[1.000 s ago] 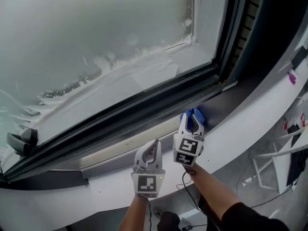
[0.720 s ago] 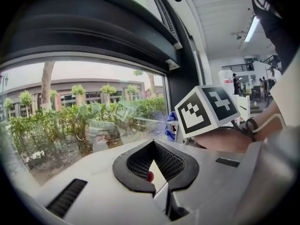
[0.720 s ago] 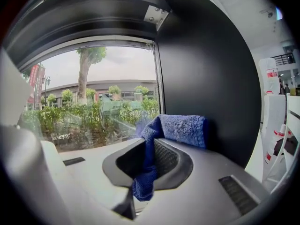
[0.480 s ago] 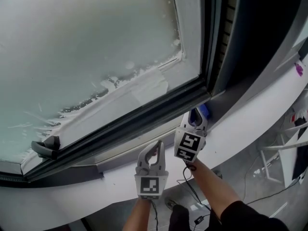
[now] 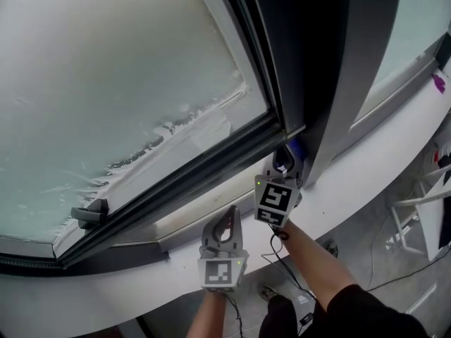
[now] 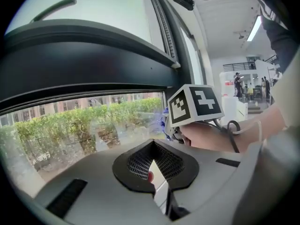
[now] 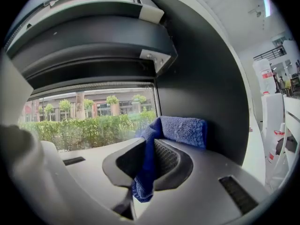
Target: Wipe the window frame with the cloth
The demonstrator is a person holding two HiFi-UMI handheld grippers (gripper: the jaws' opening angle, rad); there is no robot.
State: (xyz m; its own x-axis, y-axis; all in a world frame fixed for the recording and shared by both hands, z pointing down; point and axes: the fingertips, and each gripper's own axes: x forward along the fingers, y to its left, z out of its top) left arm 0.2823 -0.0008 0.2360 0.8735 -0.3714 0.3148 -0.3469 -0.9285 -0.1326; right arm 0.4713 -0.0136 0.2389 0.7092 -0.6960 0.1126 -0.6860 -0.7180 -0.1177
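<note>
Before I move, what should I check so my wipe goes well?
1. The cloth pinched in the right claw: ok.
2. The cloth up against the frame corner: ok.
3. The left claw empty and clear of the cloth: ok.
4. Room to wipe further right: not ok, the post looks in the way.
5. The frame clean: cannot tell.

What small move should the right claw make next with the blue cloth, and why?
Probably slide left along the lower frame rail. The right claw is shut on the blue cloth, which sits in the corner against the dark upright post, so there seems no room further right, while the rail runs on to the left.
</note>
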